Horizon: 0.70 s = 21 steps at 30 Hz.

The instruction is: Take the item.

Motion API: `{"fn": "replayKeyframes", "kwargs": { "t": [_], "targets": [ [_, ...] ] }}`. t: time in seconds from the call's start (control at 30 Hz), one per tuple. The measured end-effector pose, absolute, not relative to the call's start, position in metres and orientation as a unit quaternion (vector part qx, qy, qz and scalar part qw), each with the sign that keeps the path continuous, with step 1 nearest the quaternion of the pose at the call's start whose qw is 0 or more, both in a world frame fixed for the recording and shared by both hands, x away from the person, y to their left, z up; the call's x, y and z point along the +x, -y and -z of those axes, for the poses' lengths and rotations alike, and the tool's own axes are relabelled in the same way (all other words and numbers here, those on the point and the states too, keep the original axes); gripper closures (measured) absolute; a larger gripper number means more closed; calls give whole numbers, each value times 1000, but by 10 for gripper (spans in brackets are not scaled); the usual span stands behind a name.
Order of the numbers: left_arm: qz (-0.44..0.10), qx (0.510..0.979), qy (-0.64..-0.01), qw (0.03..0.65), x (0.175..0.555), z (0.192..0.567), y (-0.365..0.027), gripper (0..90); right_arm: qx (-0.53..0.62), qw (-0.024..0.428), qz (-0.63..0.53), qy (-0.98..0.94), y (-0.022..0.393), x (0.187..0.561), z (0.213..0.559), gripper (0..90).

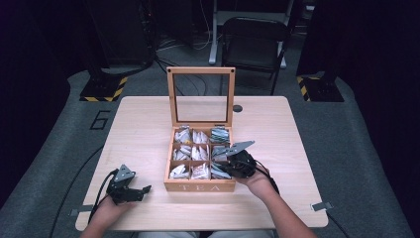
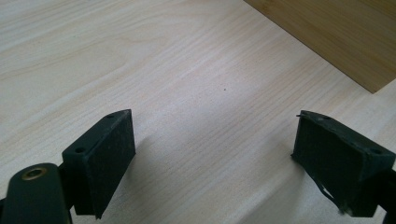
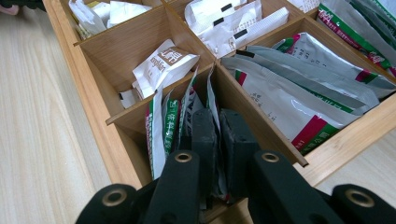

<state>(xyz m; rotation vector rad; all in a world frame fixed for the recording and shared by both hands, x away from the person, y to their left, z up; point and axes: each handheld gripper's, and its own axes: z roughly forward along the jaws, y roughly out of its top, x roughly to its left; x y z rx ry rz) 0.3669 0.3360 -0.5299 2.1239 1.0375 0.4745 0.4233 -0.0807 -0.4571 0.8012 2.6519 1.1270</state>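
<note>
Right gripper view: black right gripper down in the nearest compartment of the open wooden tea box, jaws drawn narrow and clamped on a thin foil tea packet whose top edge stands just above the pads. Just left of the jaws, in the same compartment, several more upright green-and-white sachets. Past the jaw tips, over the divider, a white paper sachet lying tilted in the next compartment. Right of the jaws, beyond the other divider, a stack of silver packets with red and green print lying slanted. Farther still, white sachets with black marks in the compartment behind.

Left gripper view: black left gripper with jaws spread wide, nothing between the pads, bare pale wooden table under and ahead of them. Beyond the right jaw, at the far upper corner, a plain side wall of the tea box, well clear of the tips.

High view: left gripper resting low on the table near the front edge, left of the box, apart from it. Right gripper reaching into the box's right-hand column from the person's side, hand behind it. Beyond both, the glass-paned lid standing upright at the far side of the box.
</note>
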Motion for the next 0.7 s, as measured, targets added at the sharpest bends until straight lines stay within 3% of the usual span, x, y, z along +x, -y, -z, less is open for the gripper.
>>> {"fn": "replayKeyframes", "kwargs": {
  "t": [0.7],
  "targets": [
    [-184, 823, -402, 357, 367, 530, -336, 126, 263, 70, -379, -885, 79, 422, 457, 887]
  ]
}}
